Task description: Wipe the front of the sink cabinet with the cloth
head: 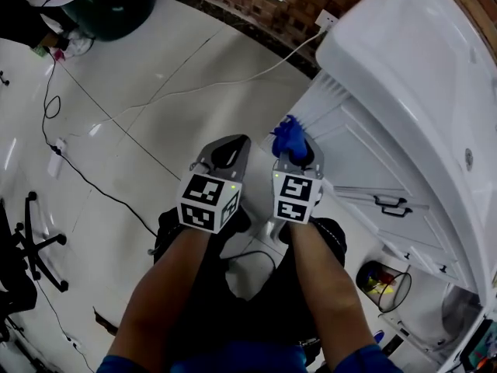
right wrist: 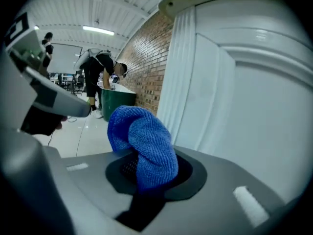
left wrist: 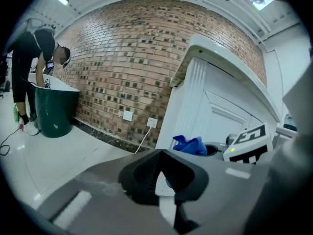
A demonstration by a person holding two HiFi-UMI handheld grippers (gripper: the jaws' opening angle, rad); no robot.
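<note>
My right gripper is shut on a blue cloth, bunched up between its jaws and poking out in front. In the right gripper view the cloth stands up from the gripper, close to the fluted corner of the white sink cabinet but apart from it. The cabinet's panelled front with black door handles runs along my right. My left gripper hangs beside the right one over the floor, shut on nothing. From the left gripper view, the cloth shows against the cabinet.
A power cord runs from a wall socket on the brick wall across the white floor. A person bends over a green bin far off. An office chair stands left; a wire basket sits by the cabinet.
</note>
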